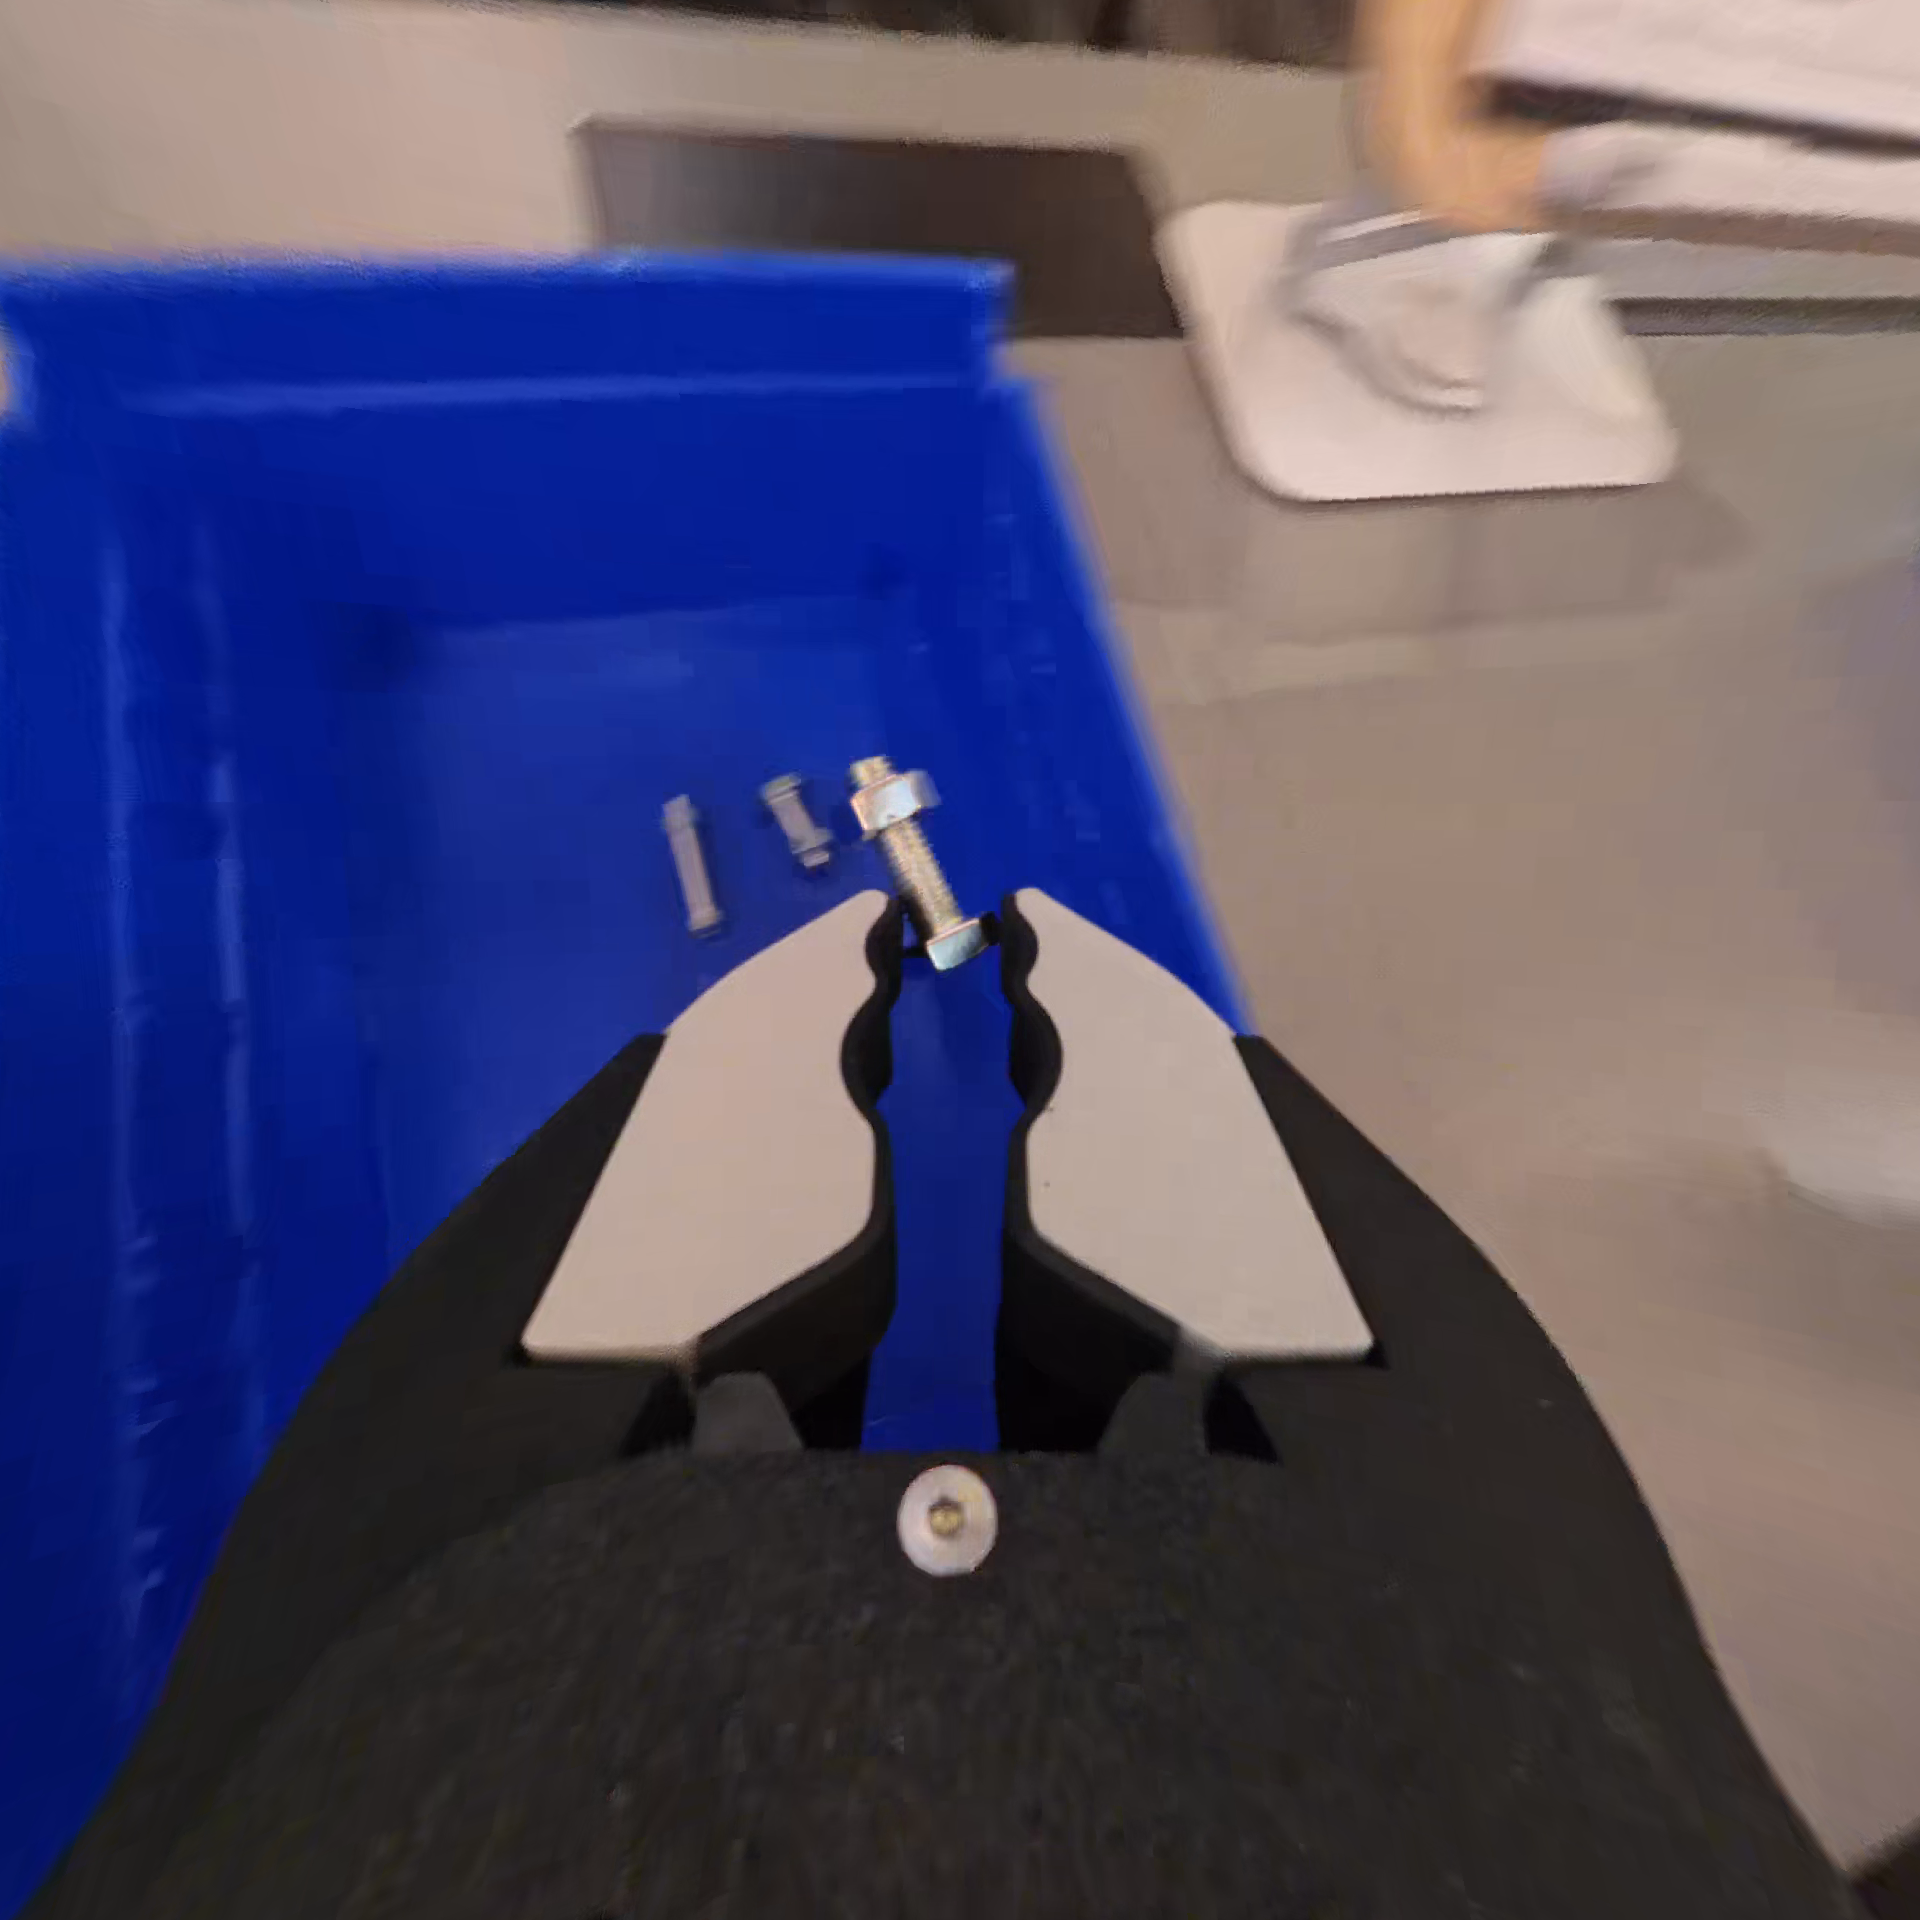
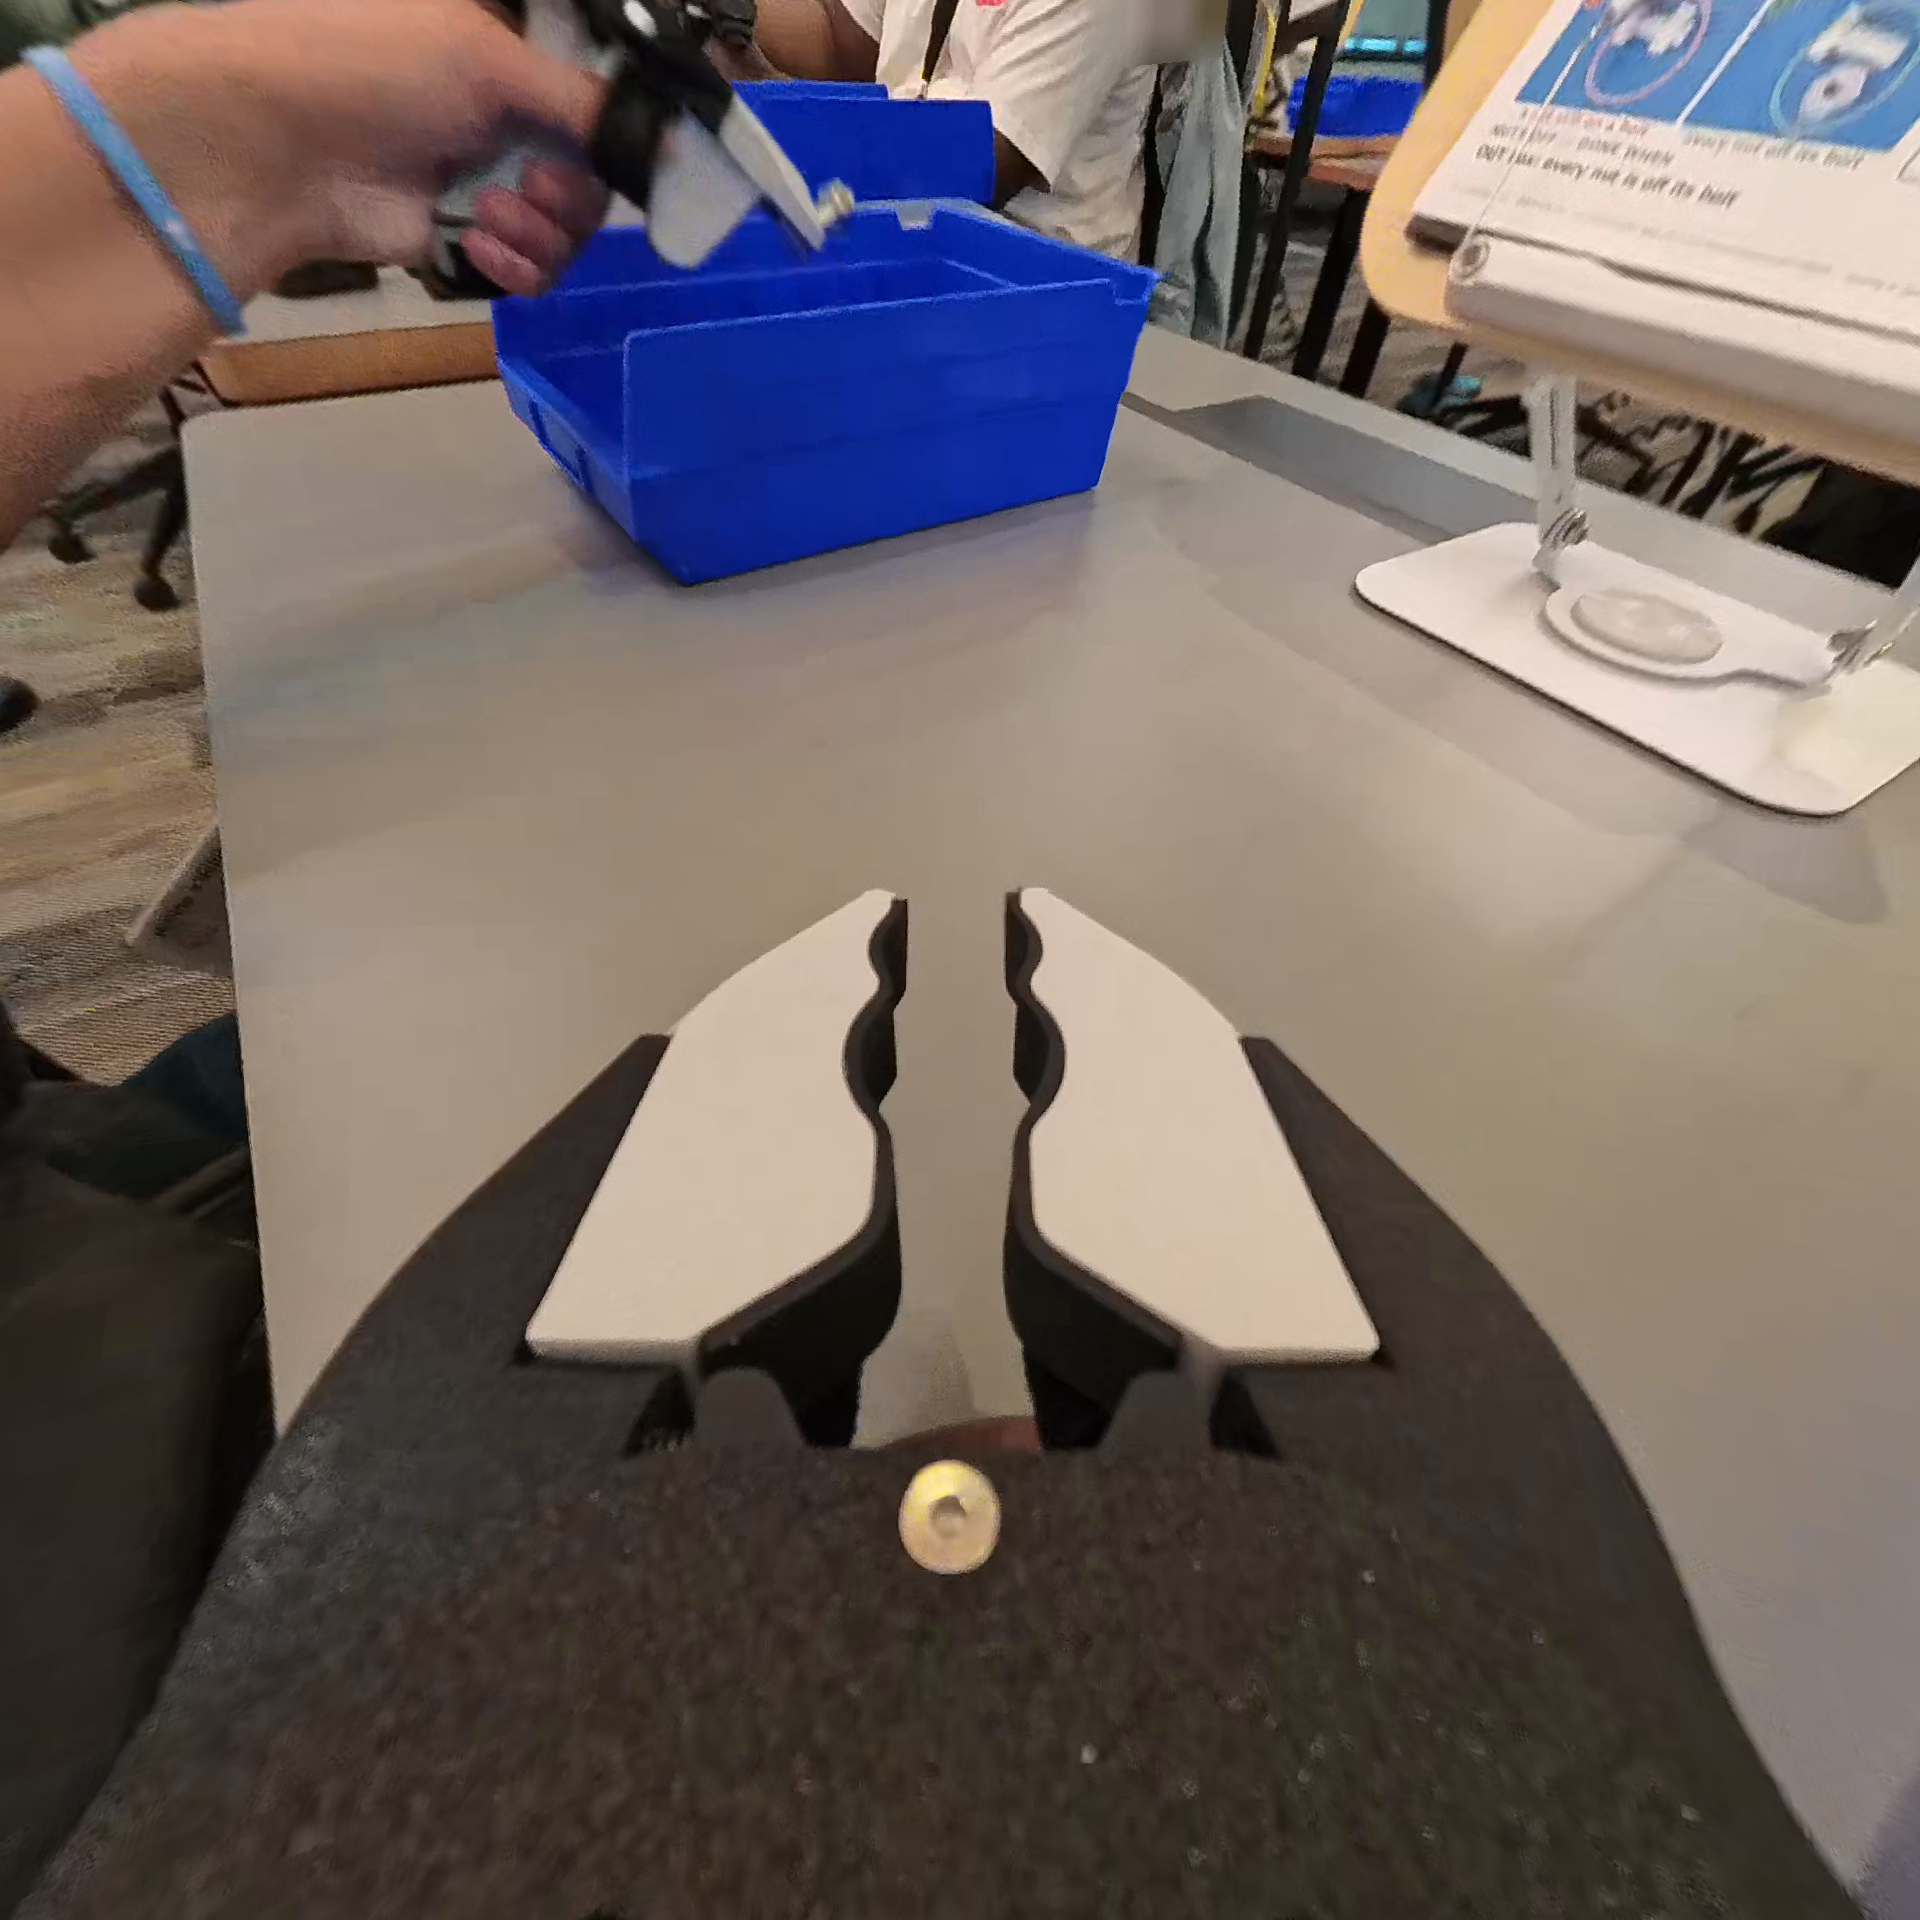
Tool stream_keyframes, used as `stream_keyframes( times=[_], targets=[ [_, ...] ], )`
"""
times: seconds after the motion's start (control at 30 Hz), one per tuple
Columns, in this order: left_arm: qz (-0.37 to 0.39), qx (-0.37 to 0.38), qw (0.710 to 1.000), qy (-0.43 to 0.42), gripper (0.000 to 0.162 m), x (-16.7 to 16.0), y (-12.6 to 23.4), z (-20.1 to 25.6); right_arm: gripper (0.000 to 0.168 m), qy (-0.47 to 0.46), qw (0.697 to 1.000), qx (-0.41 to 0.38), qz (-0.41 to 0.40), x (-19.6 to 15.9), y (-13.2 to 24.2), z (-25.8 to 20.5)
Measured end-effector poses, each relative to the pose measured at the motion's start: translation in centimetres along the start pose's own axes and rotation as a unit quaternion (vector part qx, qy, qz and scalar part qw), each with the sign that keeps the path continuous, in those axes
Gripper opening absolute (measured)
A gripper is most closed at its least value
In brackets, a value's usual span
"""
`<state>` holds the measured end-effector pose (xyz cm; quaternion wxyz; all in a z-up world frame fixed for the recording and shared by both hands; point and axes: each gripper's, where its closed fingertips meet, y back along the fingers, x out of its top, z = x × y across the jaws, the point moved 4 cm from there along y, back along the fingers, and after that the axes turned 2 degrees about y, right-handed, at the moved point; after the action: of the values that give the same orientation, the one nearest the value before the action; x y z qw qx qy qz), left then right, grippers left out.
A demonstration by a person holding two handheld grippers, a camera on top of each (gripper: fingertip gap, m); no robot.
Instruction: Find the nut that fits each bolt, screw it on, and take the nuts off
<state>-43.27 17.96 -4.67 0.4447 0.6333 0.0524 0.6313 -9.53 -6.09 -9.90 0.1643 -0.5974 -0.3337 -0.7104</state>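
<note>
My left gripper (image 1: 948,925) is shut on the head of a silver bolt (image 1: 914,862) with a nut (image 1: 896,802) threaded near its far end, held above the blue bin (image 1: 520,644). Two more small bolts (image 1: 694,864) (image 1: 795,821) lie on the bin floor. In the right wrist view the left gripper (image 2: 821,223) hangs over the blue bin (image 2: 831,416) with the bolt (image 2: 836,200) at its tips, held by a person's hand. My right gripper (image 2: 956,914) is open and empty, low over the grey table (image 2: 727,779).
A white tablet stand base (image 2: 1662,665) sits at the table's right, carrying a board with printed sheets (image 2: 1683,156); it also shows in the left wrist view (image 1: 1434,364). People stand behind the table. The table's left edge drops to carpet. The gap from one gripper's tips to the other's is roughly 40 centimetres.
</note>
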Motion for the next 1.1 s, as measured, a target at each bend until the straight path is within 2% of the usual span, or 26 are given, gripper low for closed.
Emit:
stream_keyframes(
  times=[0.13, 0.23, 0.33, 0.43, 0.53, 0.57, 0.63, 0.77, 0.87, 0.93, 1.1],
  targets=[
    [0.03, -0.164, 0.981, -0.096, 0.017, 0.0, 2.7, 7.6, 0.019, -0.037, 0.999, 0.023, -0.01, 0.5, -0.6, 1.2],
    [0.057, -0.262, 0.95, -0.159, 0.017, -0.6, 3.7, 13.9, 0.023, -0.052, 0.994, 0.095, 0.002, 2.6, -1.5, 1.0],
    [0.114, -0.38, 0.903, -0.162, 0.017, -1.3, 4.7, 20.1, 0.027, -0.09, 0.983, 0.157, 0.033, 5.8, -2.8, 1.4],
    [0.161, -0.441, 0.874, -0.127, 0.017, -2.3, 4.0, 23.9, 0.037, -0.198, 0.949, 0.23, 0.086, 8.6, -4.6, 2.0],
    [0.134, -0.48, 0.858, -0.125, 0.017, -4.2, 2.7, 26.2, 0.043, -0.269, 0.916, 0.262, 0.142, 9.4, -5.4, 2.2],
    [0.123, -0.485, 0.855, -0.135, 0.017, -4.9, 2.4, 26.8, 0.039, -0.282, 0.908, 0.262, 0.162, 9.3, -5.5, 2.2],
    [0.103, -0.498, 0.847, -0.152, 0.017, -5.9, 2.3, 27.5, 0.038, -0.287, 0.896, 0.308, 0.141, 8.8, -5.4, 1.3],
    [0.079, -0.512, 0.839, -0.165, 0.017, -6.7, 2.3, 27.8, 0.035, -0.249, 0.908, 0.319, 0.108, 8.2, -4.8, 0.8],
    [0.052, -0.531, 0.827, -0.178, 0.017, -7.5, 2.4, 28.2, 0.032, -0.234, 0.903, 0.348, 0.088, 8.1, -4.5, 0.1],
    [0.029, -0.54, 0.821, -0.184, 0.017, -8.1, 2.2, 28.4, 0.019, -0.218, 0.898, 0.372, 0.083, 8.0, -4.1, -0.5],
    [0.006, -0.557, 0.809, -0.187, 0.017, -9.0, 2.2, 28.8, 0.016, -0.195, 0.896, 0.394, 0.063, 7.3, -3.5, -0.9]
  ],
)
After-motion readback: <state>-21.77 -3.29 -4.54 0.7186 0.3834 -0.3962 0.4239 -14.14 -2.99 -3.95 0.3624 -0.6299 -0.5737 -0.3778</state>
